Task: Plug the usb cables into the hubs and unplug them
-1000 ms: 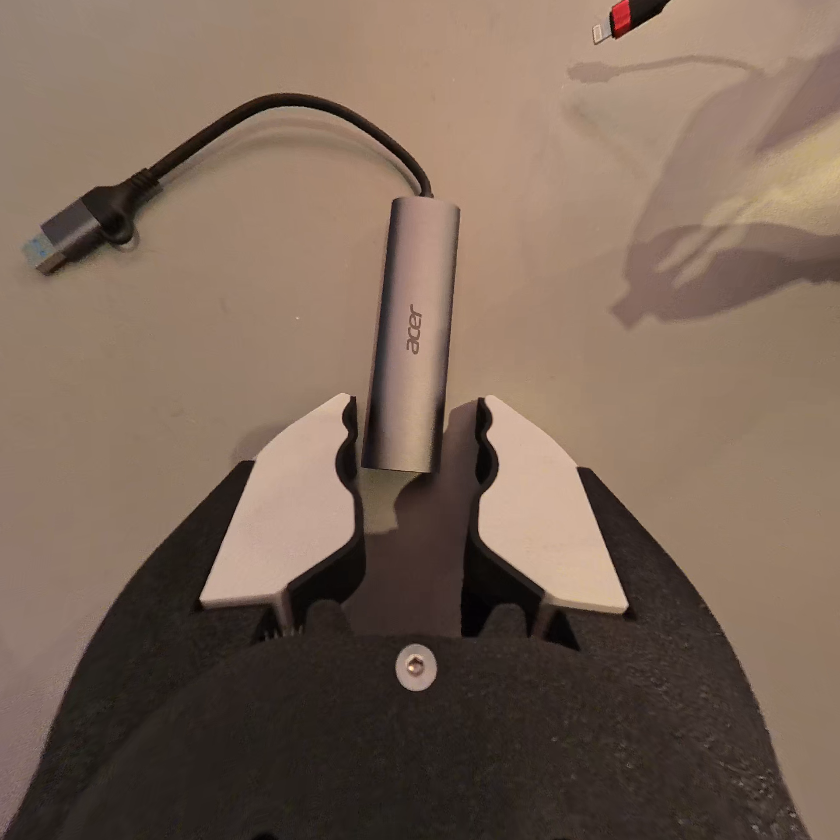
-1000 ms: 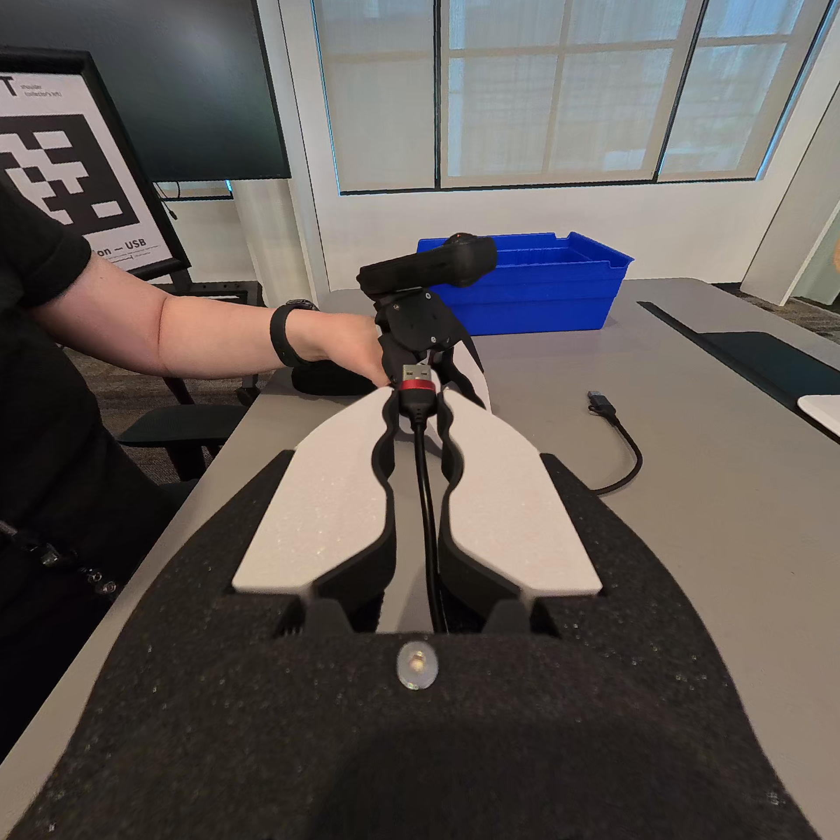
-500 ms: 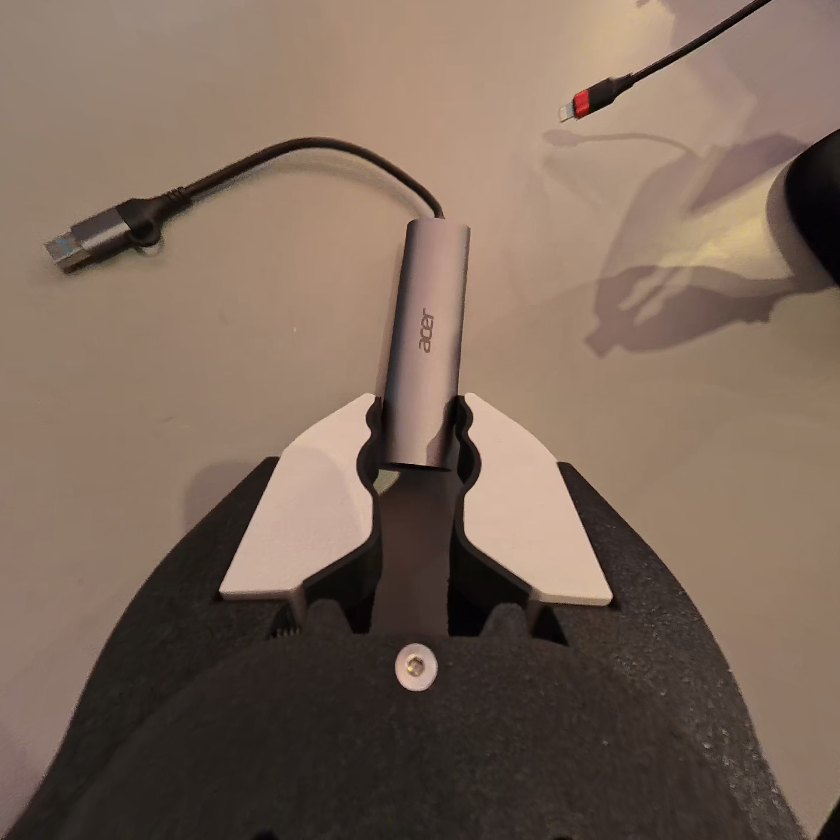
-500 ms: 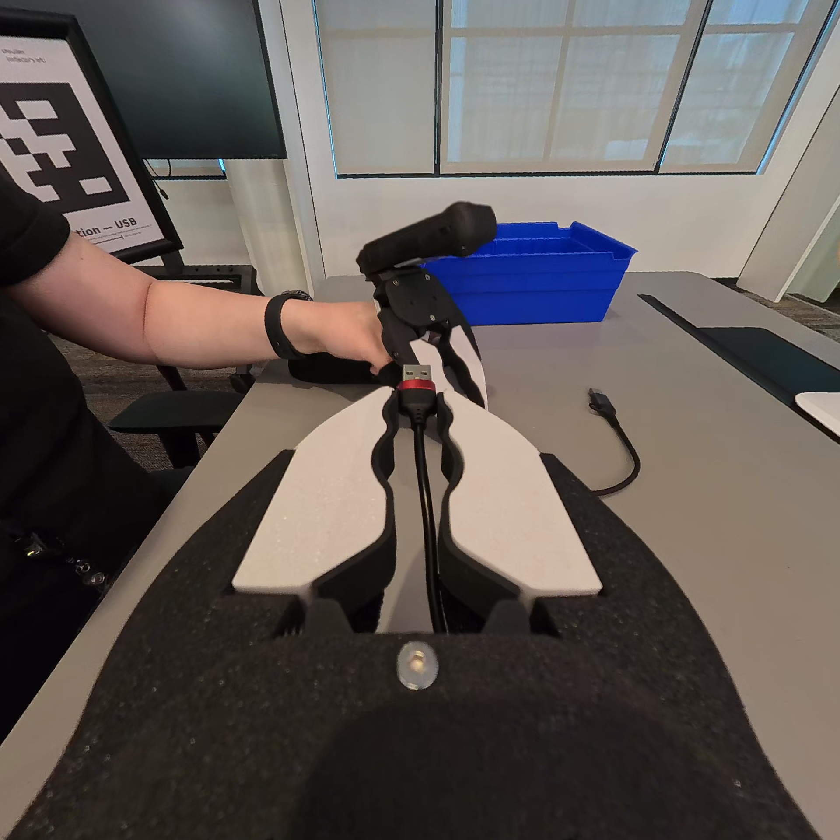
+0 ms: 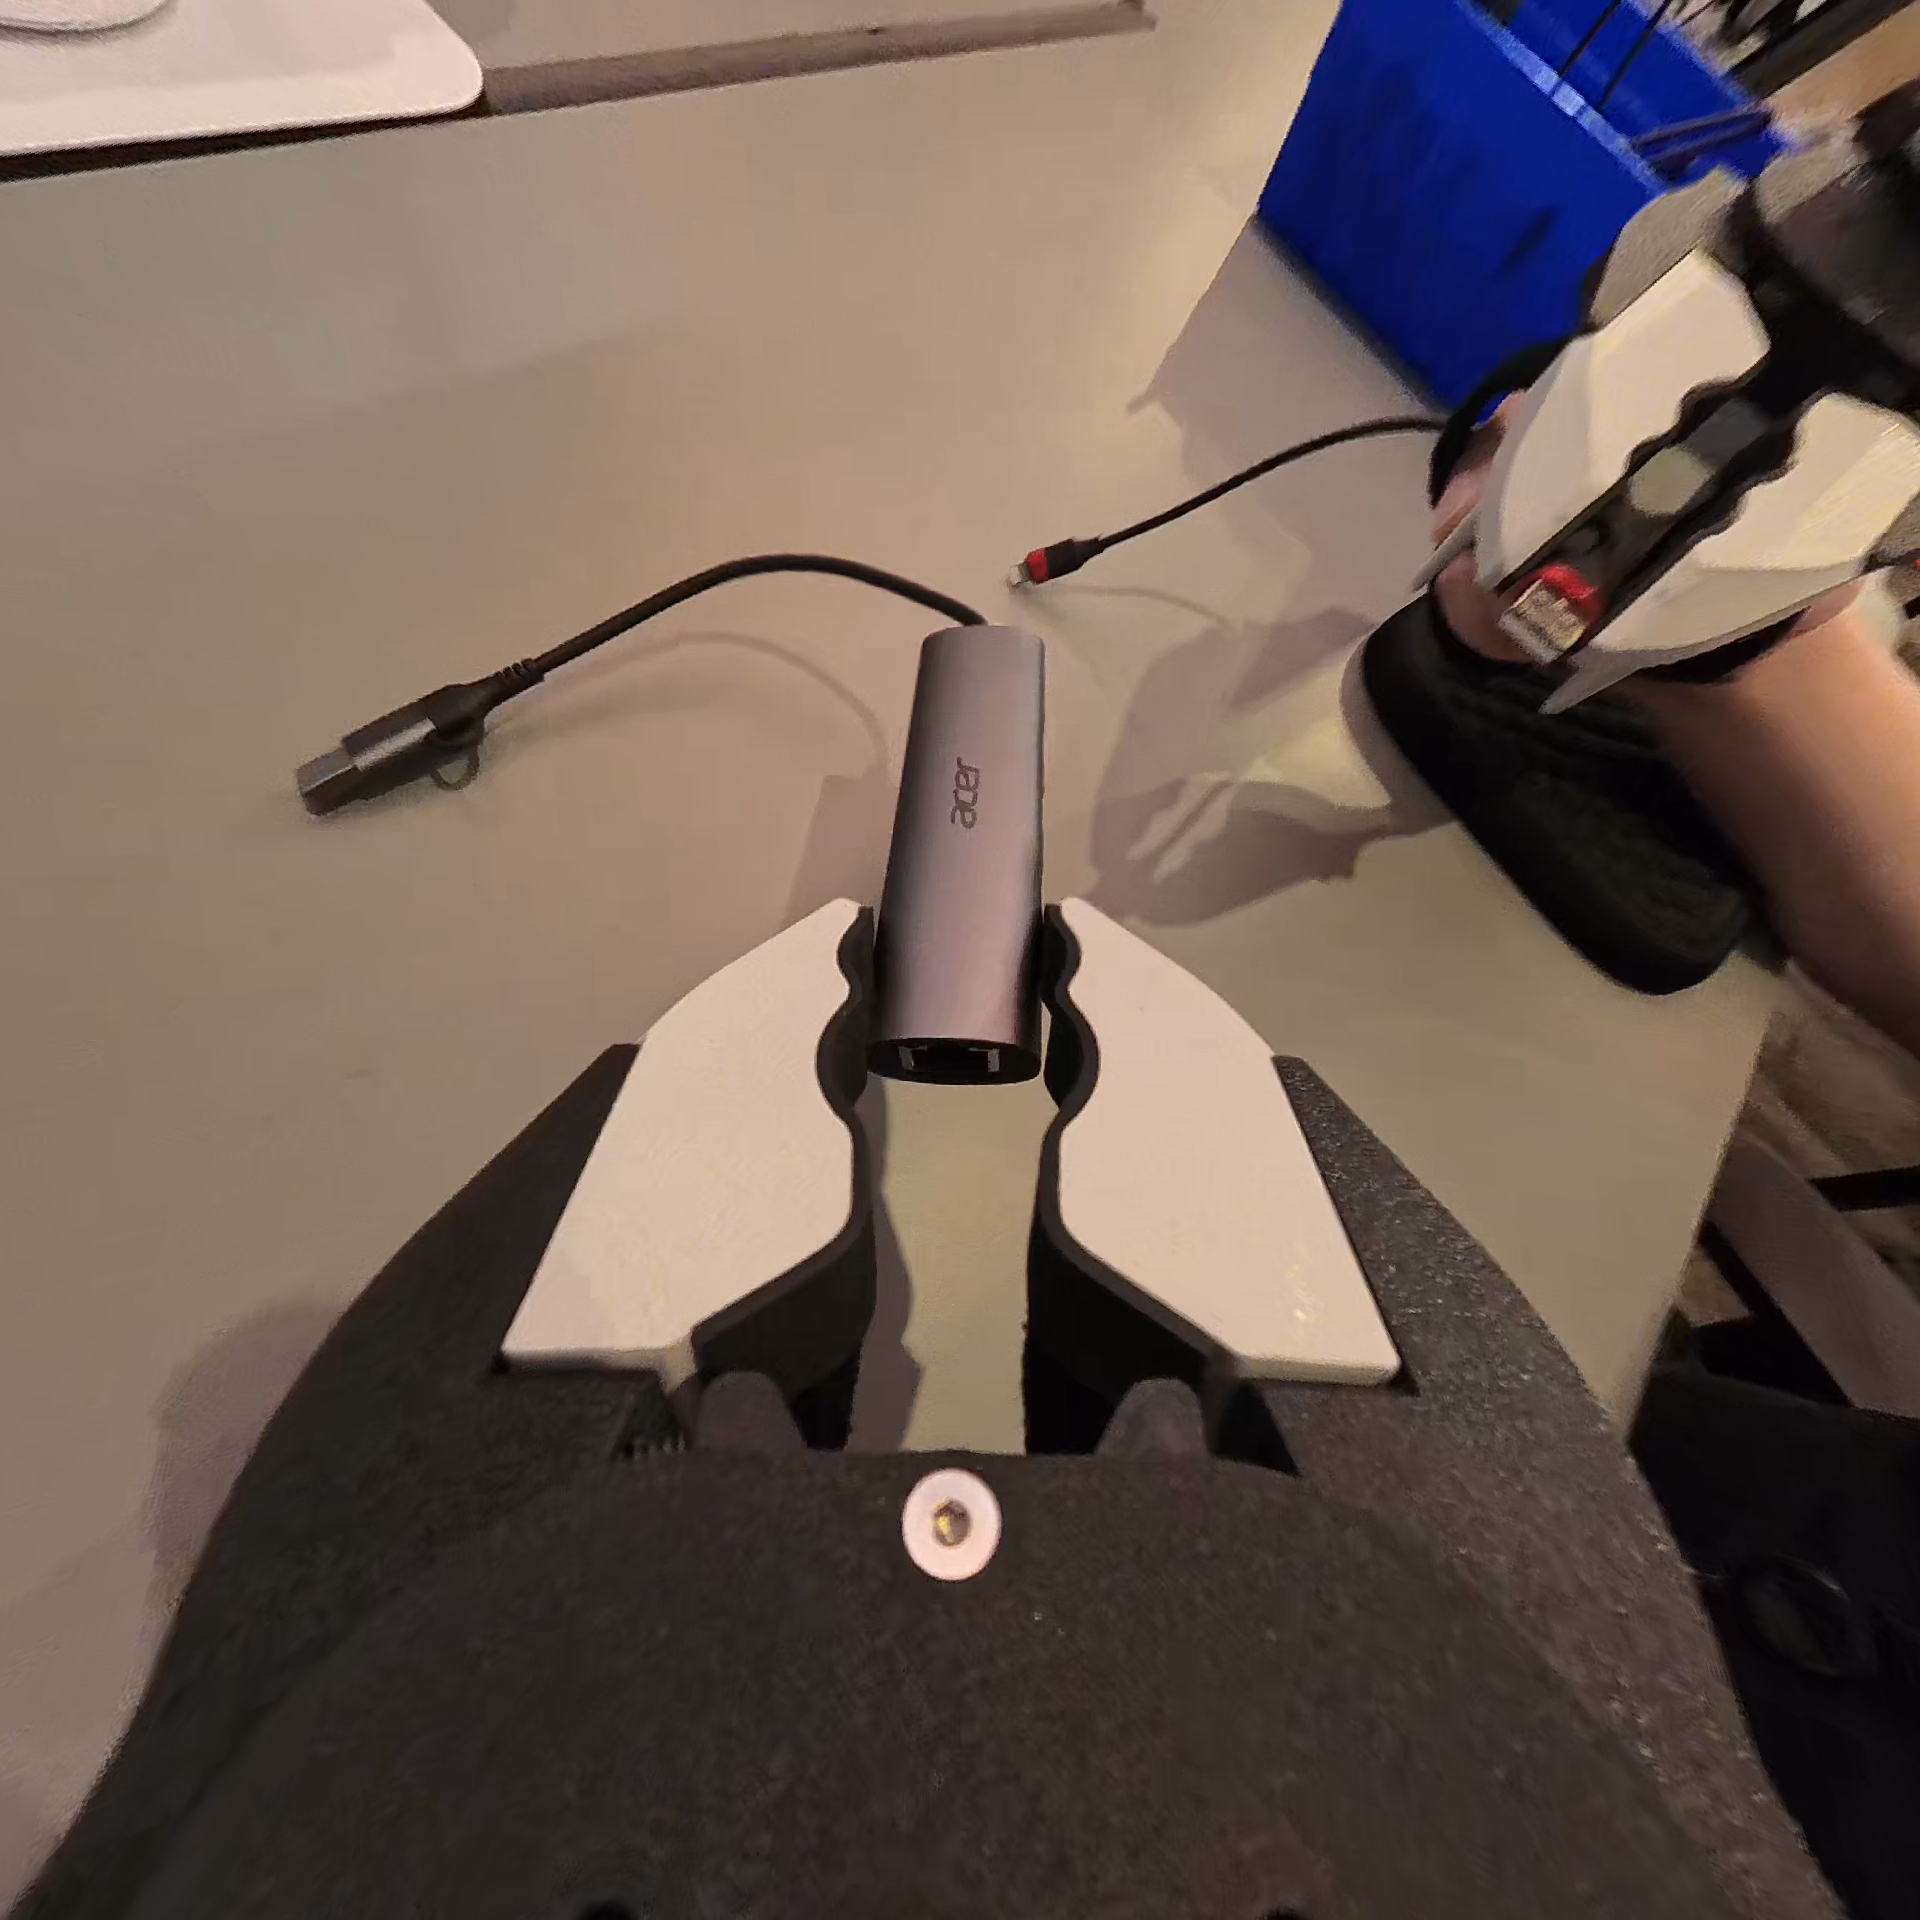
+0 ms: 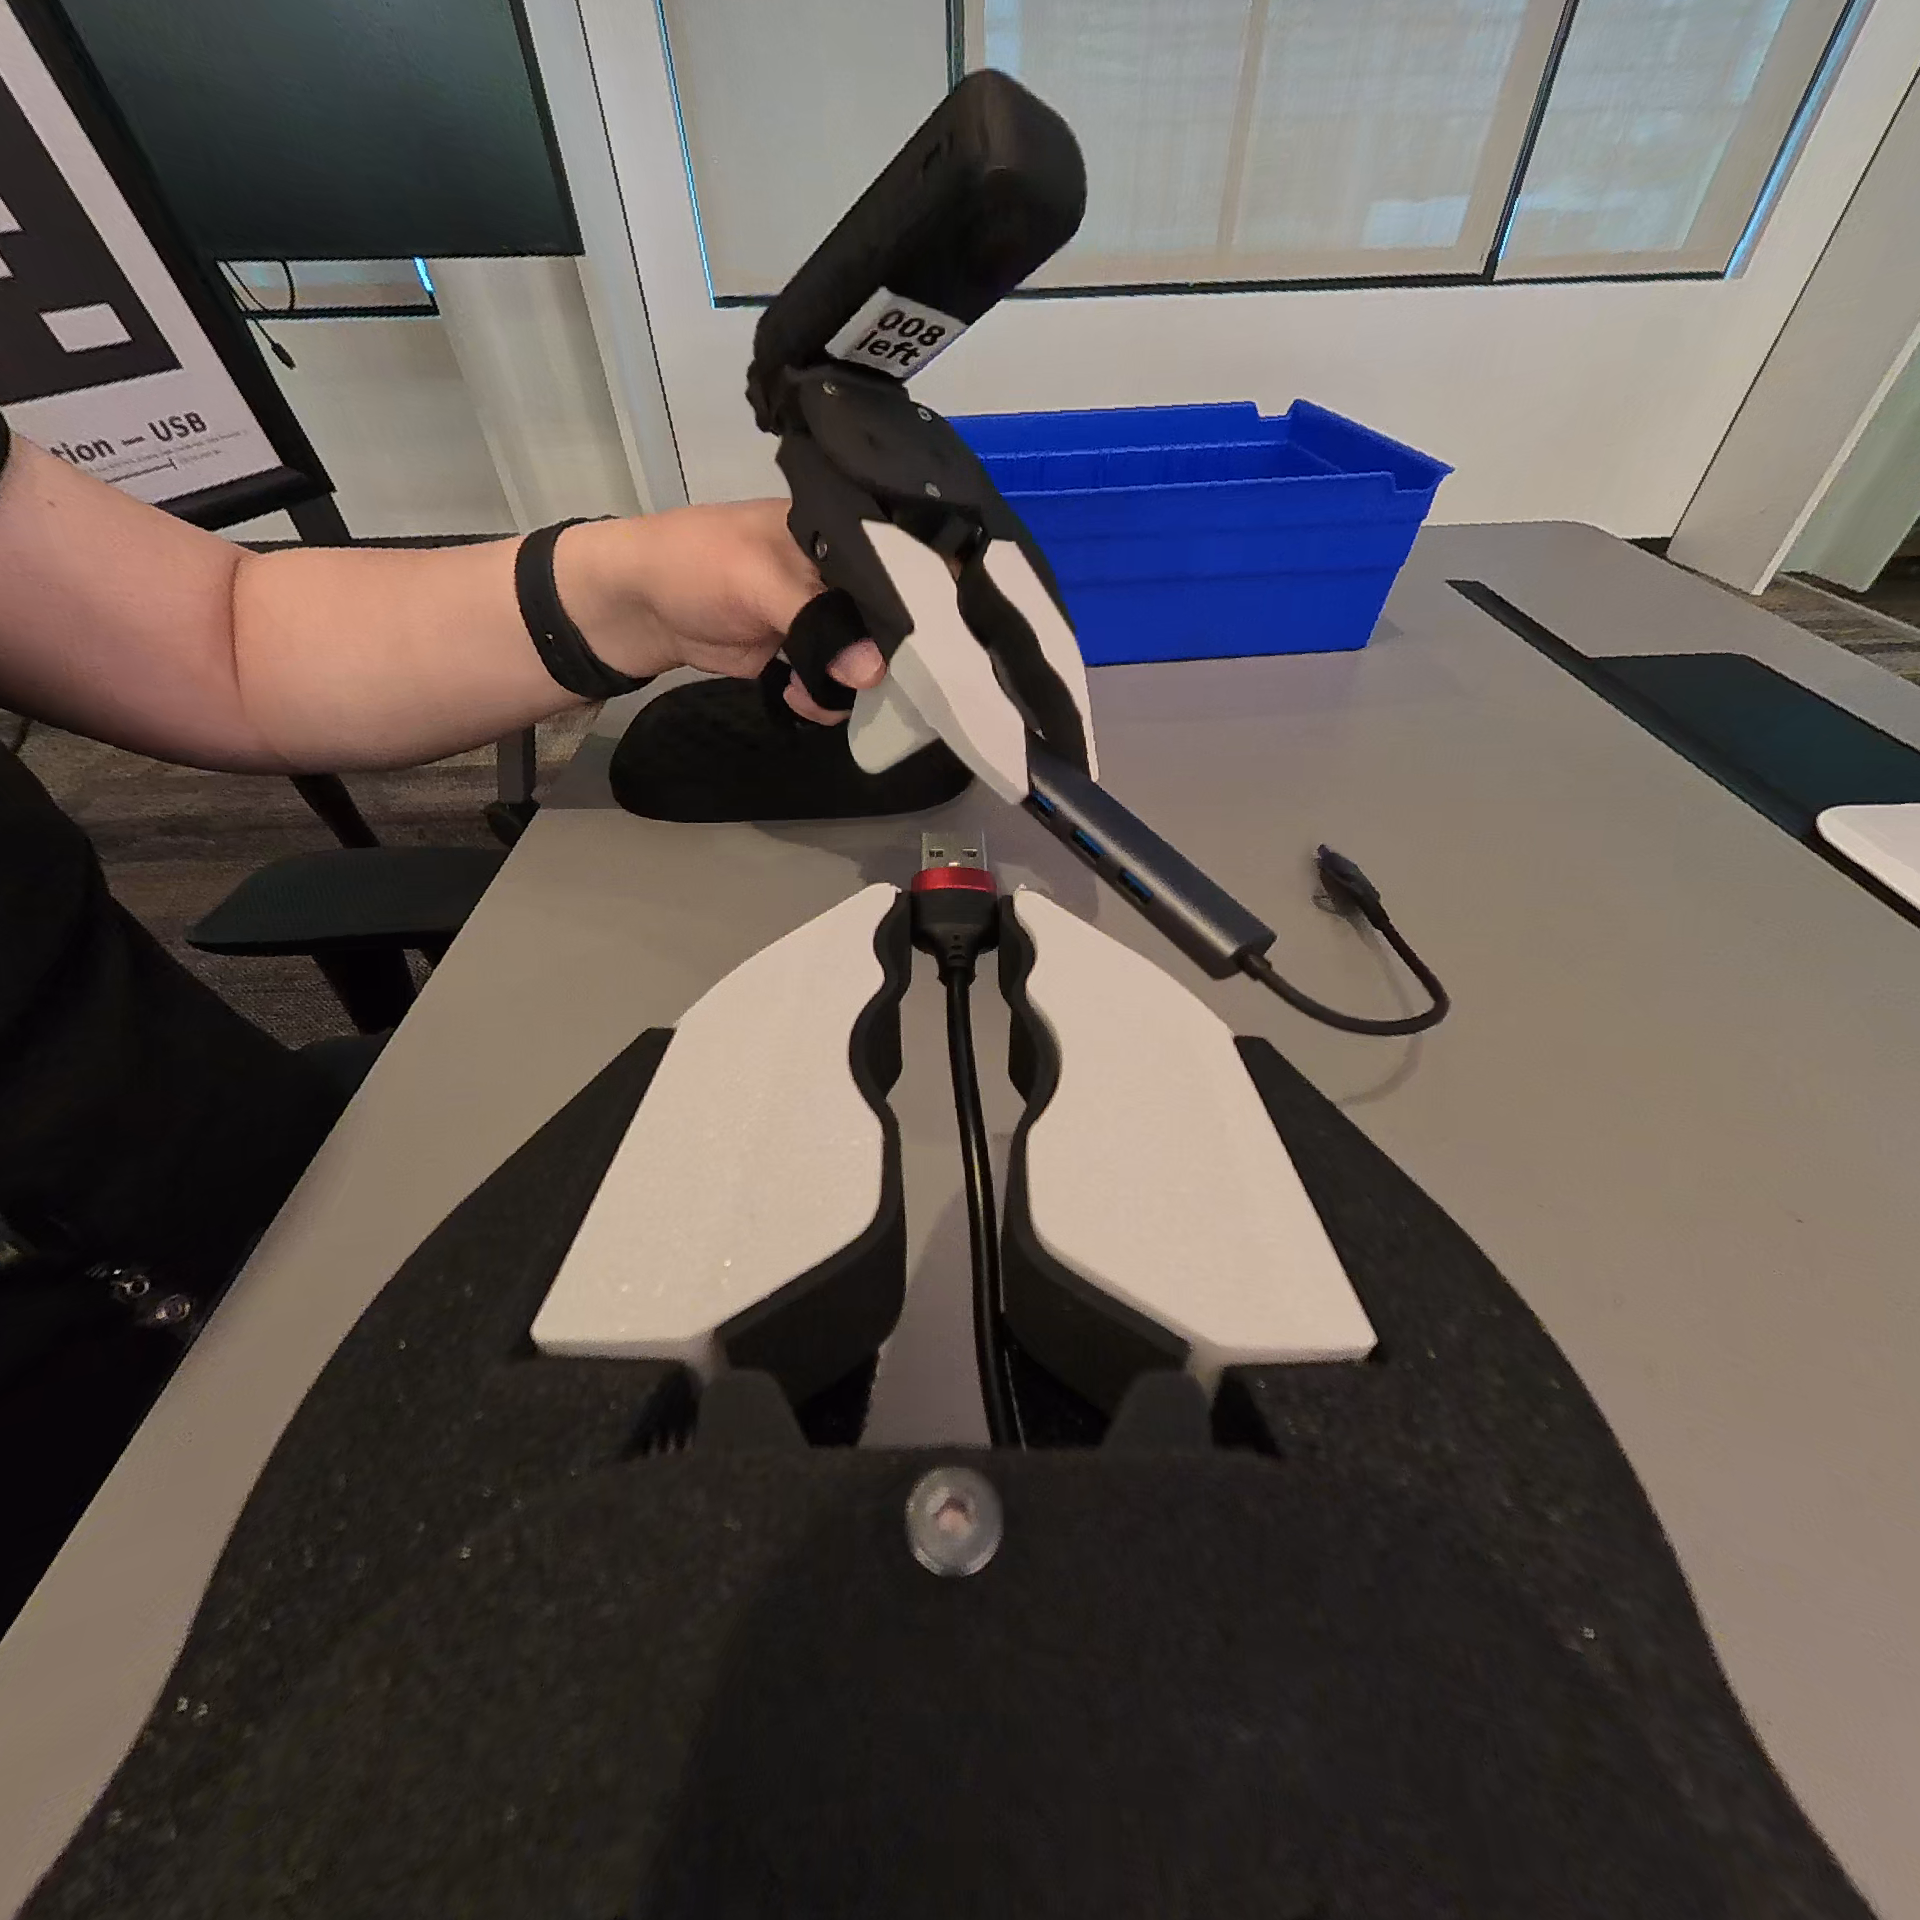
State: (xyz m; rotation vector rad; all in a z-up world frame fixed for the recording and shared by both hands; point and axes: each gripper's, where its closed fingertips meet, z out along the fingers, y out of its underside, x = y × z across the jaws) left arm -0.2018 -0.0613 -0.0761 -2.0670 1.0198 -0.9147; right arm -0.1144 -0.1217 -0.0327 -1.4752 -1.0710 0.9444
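We have just closed the left tool (image 5: pixel 956 971) on the hub (image 5: pixel 964 831) and lifted its near end: a second ago the hub lay flat on the counter (image 5: pixel 416 468) between spread fingers, and now both fingers pinch its sides near the end with the wide port. In the right view the hub hangs tilted from that tool, its far end low and its short lead (image 6: pixel 1361 997) trailing onto the counter to a plug (image 6: pixel 1340 868). That leaves the hub braced for insertion, we judge, with its row of blue side ports (image 6: pixel 1086 844) turned toward us.

Our right tool (image 6: pixel 956 904) is pressed together on the cable (image 6: pixel 966 1091) just behind the red collar, so the USB plug (image 6: pixel 951 850) sticks out past the fingertips. The plug sits just short of the hub, a little to its left and not touching, aimed roughly at the nearest port. The cable's other end (image 5: pixel 1055 556) lies loose on the counter beyond the hub. A blue bin (image 6: pixel 1195 530) stands well behind.
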